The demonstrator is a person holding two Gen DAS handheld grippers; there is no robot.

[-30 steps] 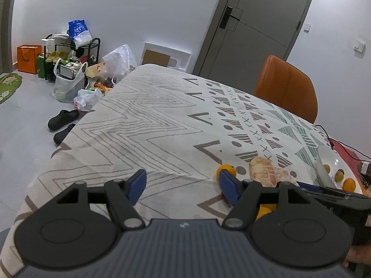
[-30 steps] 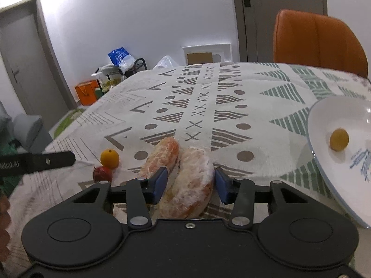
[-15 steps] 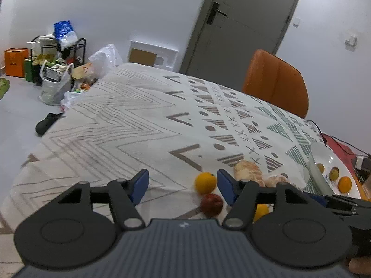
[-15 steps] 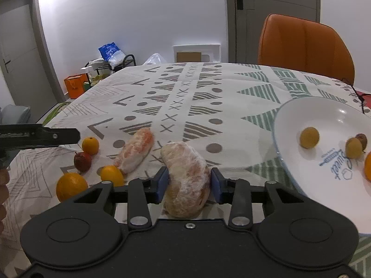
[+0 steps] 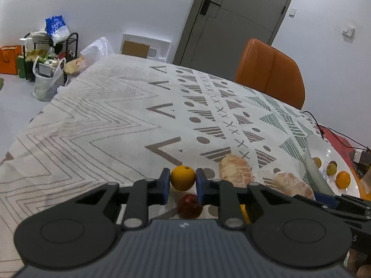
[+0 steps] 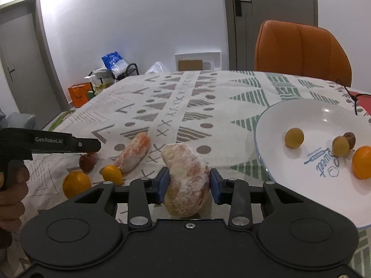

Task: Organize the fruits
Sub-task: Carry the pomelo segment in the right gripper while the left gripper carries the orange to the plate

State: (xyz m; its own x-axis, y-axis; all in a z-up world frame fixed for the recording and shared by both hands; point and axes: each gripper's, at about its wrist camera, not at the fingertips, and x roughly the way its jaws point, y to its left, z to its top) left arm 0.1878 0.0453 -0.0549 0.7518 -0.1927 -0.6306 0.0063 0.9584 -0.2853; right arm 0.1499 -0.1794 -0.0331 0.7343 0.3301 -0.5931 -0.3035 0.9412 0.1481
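— Fruit first: what does each hand-held gripper hold?
— Left hand-held gripper (image 5: pixel 182 182) is clamped on a small orange (image 5: pixel 182 177); right hand-held gripper (image 6: pixel 187 182) is closing on a wrapped pomelo piece (image 6: pixel 186 178).
— Around them?
— A red fruit (image 5: pixel 189 205) on the worktop (image 5: pixel 111 125); white plate (image 6: pixel 308 183) just right.

White tablecloth (image 5: pixel 104 125) carries grey chevrons, brown dots and green triangles; orange chair (image 5: pixel 270 71) at one o'clock; white plate (image 6: pixel 308 113), blue lettering.
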